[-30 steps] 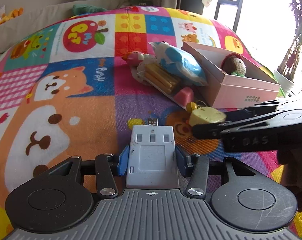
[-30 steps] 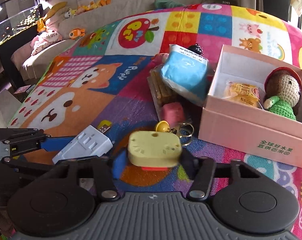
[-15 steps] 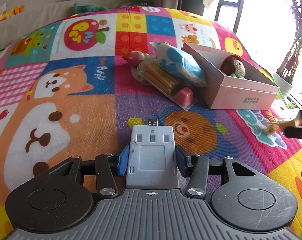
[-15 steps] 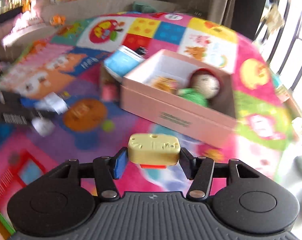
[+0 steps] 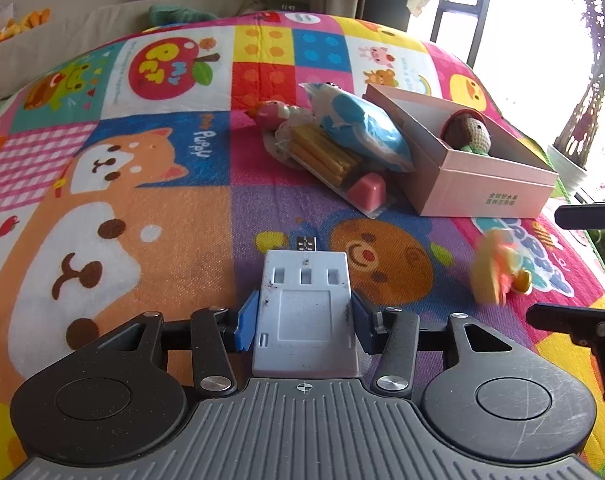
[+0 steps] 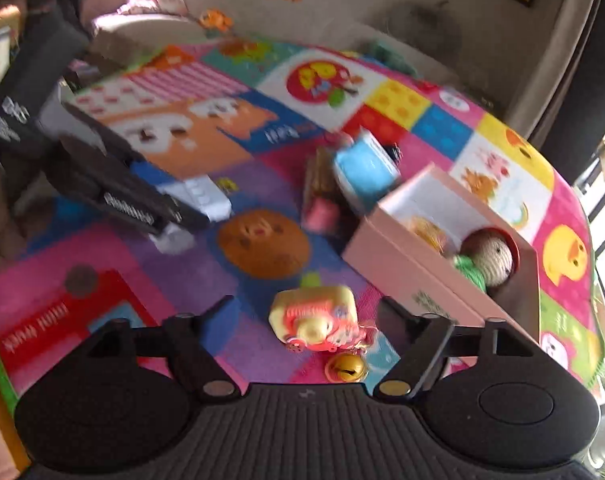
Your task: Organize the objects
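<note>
**Yellow toy loose short of the pink box**

A bright patchwork play mat covered the floor, with a pink box lying on it toward the window. The right gripper had just been opening; its jaws stood wide and clear of the yellow toy, which showed blurred between and just ahead of them, apparently dropping or just landed on the mat. The toy lay near the box's front wall but outside it, so the right hand was by far the nearer to retrieve it. The left gripper stayed clenched on a grey adapter, the adapter's long axis running straight out along the fingers.

The right wrist view looked into the box, showing a knitted doll and a small packet. The left wrist view showed the toy between the right fingers, well apart from the adapter.
</note>
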`<state>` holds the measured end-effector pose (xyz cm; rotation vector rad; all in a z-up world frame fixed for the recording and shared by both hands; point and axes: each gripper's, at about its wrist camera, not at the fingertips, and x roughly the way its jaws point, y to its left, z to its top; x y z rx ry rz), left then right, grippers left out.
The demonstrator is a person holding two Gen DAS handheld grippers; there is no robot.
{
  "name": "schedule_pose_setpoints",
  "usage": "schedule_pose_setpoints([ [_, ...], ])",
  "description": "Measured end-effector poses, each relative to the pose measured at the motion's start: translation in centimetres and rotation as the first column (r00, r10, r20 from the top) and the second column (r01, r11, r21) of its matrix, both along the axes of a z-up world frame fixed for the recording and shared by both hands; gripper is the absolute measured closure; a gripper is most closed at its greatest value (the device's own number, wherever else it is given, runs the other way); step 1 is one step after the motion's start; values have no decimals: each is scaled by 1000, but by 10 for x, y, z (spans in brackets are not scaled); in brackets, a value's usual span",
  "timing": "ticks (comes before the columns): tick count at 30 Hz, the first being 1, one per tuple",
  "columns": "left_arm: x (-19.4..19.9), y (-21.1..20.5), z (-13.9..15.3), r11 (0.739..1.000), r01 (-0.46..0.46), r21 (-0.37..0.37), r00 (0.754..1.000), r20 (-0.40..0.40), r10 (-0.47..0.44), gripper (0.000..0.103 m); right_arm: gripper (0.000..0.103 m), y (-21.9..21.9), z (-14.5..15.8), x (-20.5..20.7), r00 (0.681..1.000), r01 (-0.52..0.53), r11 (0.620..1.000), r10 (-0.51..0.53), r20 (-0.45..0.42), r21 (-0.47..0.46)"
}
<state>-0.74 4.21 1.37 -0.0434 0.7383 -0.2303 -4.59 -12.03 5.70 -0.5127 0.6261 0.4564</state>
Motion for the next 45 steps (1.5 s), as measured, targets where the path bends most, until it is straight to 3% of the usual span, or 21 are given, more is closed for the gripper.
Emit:
schedule_pose_setpoints([
  [6, 0, 0, -2, 1000, -15, 4, 1000, 6, 15, 50, 25, -15, -6, 7, 996, 81, 996, -80, -35, 29],
  [12, 0, -1, -1, 1000, -17, 6, 1000, 7, 17, 50, 24, -21, -18, 24, 985, 158, 979, -147, -95, 130],
  [20, 0, -2, -1, 1000, -17, 10, 1000, 8, 17, 50, 24, -10, -44, 64, 969, 171, 962, -125, -214, 214],
  [22, 0, -2, -1, 1000, -18, 10, 1000, 8, 17, 50, 25, -7, -47, 67, 973, 166, 962, -124, -197, 217],
  [24, 0, -2, -1, 1000, -19, 11, 1000, 9, 19, 50, 41, -5, -44, 66, 974, 159, 962, -115, -195, 224],
  [28, 0, -5, -1, 999, -28, 23, 1000, 13, 27, 50, 42, -9, -37, 59, 975, 165, 954, -119, -188, 249],
  [33, -4, -12, 1, 998, -33, 58, 999, 13, 33, 50, 42, -38, -8, 39, 970, 220, 919, -172, -171, 326],
  [36, 1, -11, 14, 999, 1, -37, 1000, -6, -1, 50, 42, -65, 14, 23, 967, 252, 888, -222, -123, 385],
  [42, 37, -57, 72, 992, 107, -73, 986, 137, -96, 50, 42, -115, 45, 5, 938, 319, 817, -346, -35, 481],
  [45, 71, -94, 83, 988, 116, -99, 978, 187, -96, 50, 42, -130, 50, 0, 919, 342, 791, -395, -3, 508],
])
